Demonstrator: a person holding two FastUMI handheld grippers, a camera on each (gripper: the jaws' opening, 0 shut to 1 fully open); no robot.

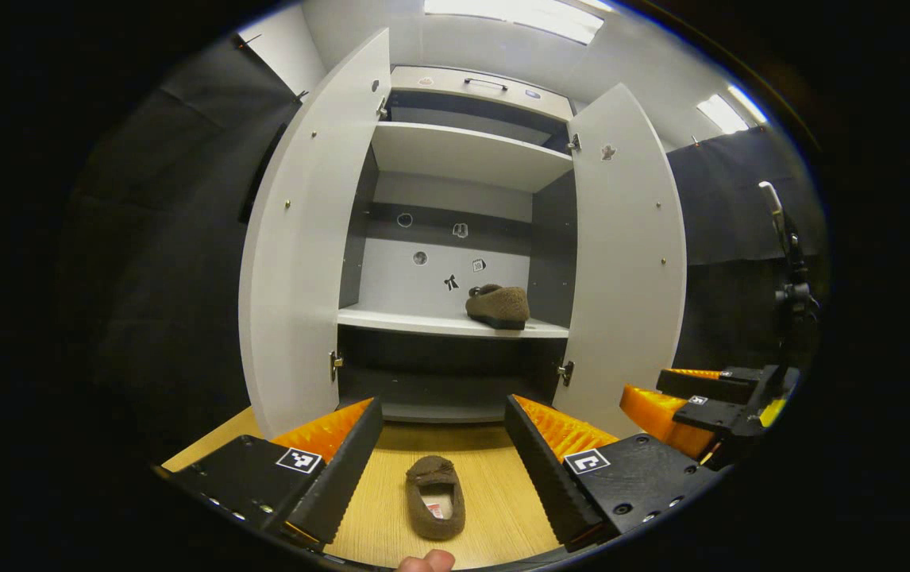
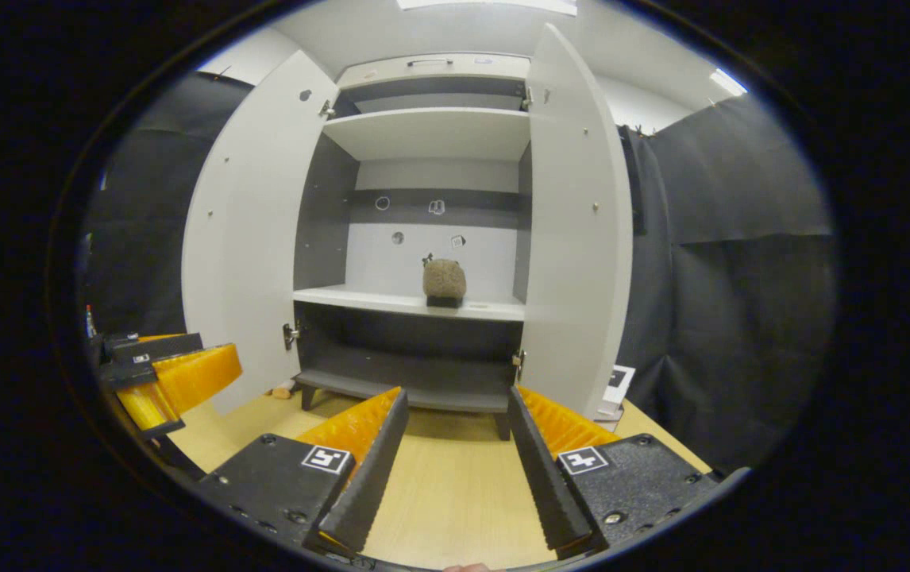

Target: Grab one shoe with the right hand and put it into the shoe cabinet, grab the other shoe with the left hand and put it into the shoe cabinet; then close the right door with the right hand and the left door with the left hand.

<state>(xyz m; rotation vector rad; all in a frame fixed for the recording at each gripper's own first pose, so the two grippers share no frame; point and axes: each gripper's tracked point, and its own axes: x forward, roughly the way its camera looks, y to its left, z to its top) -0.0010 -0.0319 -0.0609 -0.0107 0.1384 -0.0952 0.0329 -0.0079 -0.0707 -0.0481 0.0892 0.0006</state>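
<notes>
A brown slipper (image 1: 435, 507) lies on the wooden floor (image 1: 495, 508), toe toward the cabinet, between and just below the fingers of my open left gripper (image 1: 443, 457). The other brown slipper (image 1: 498, 306) rests on the white middle shelf (image 1: 423, 322) of the shoe cabinet, right of centre; the right gripper view shows this slipper (image 2: 445, 282) end-on. Both cabinet doors, left (image 1: 304, 238) and right (image 1: 630, 262), stand wide open. My right gripper (image 2: 455, 445) is open with nothing in it, back from the cabinet. The right gripper (image 1: 709, 401) also appears at the right of the left gripper view.
Black cloth walls flank the cabinet on both sides. A stand with a pole (image 1: 788, 262) rises at the right. A small white card (image 2: 616, 389) leans on the floor by the right door. A fingertip (image 1: 427, 562) shows at the bottom edge.
</notes>
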